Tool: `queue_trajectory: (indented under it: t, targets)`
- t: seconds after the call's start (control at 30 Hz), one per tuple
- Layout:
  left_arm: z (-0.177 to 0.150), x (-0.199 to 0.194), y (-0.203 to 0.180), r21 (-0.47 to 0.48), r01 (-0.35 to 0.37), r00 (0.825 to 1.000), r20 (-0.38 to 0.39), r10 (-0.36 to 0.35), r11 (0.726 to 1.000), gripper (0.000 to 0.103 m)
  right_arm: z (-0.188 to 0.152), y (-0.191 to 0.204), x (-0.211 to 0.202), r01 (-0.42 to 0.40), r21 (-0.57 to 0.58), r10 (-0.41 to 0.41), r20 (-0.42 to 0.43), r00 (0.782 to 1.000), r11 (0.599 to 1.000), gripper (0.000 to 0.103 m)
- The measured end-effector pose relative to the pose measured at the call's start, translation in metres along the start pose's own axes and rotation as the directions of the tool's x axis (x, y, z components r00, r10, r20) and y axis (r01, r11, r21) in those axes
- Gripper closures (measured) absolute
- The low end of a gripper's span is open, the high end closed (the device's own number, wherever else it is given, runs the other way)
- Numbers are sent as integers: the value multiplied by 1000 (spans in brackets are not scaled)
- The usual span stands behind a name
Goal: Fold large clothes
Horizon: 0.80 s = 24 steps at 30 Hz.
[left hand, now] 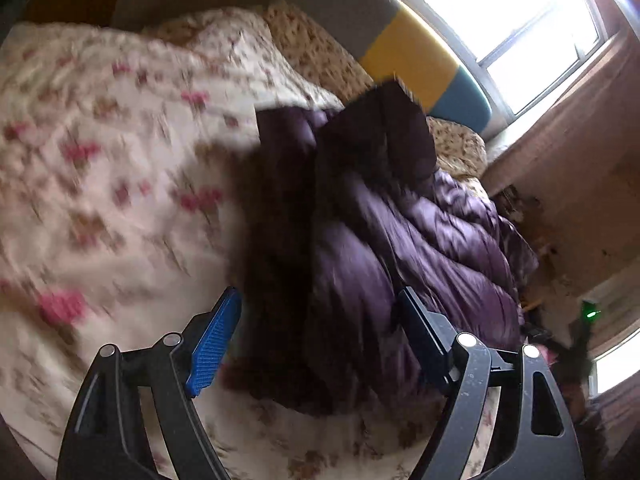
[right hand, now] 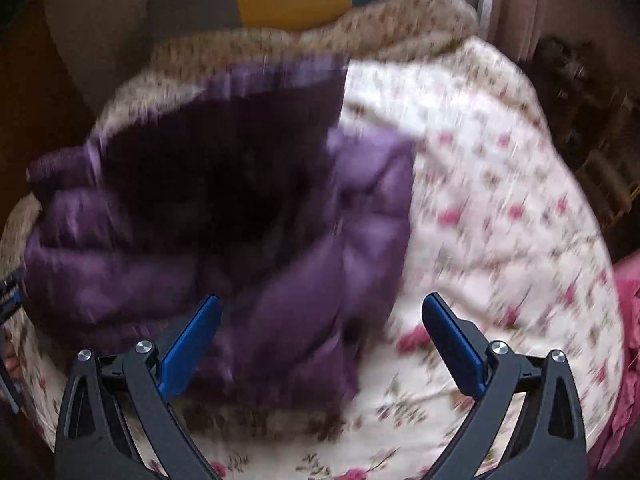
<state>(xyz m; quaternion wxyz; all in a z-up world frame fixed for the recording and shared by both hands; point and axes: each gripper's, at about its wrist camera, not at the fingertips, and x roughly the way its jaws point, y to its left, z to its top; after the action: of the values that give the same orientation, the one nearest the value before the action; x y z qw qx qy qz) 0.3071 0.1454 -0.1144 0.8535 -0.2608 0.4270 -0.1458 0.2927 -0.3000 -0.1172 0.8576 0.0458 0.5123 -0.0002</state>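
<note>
A dark purple puffer jacket (left hand: 360,216) lies bunched and partly folded on a floral bed cover (left hand: 100,168). My left gripper (left hand: 320,308) hovers over the jacket's near edge, its blue pads wide apart and pressing on nothing. In the right wrist view the same jacket (right hand: 200,208) fills the left half, its dark lining facing up. My right gripper (right hand: 320,312) stands open above the jacket's lower right corner, where it meets the bed cover (right hand: 480,200). Both views are blurred by motion.
A padded headboard (left hand: 404,56) in grey, yellow and teal runs behind the bed, with a bright window (left hand: 520,28) and pink curtains beyond. A pink cloth (right hand: 628,320) lies at the right edge. Part of the other gripper (right hand: 10,288) shows at far left.
</note>
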Motion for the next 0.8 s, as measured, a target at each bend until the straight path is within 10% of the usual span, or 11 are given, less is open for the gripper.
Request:
queue_trajectory:
  t: [0.17, 0.23, 0.8]
  targets:
    - [-14, 8, -10, 9, 50, 998, -28, -49, 999, 79, -12, 19, 12, -65, -7, 65, -24, 998, 998, 78]
    - [-16, 2, -14, 20, 57, 998, -23, -56, 998, 87, -13, 30, 3, -33, -68, 33, -10, 999, 997, 86]
    - [-109, -89, -23, 88, 81, 995, -65, -75, 993, 91, -110, 39, -76, 23, -278, -33, -30, 999, 960, 91]
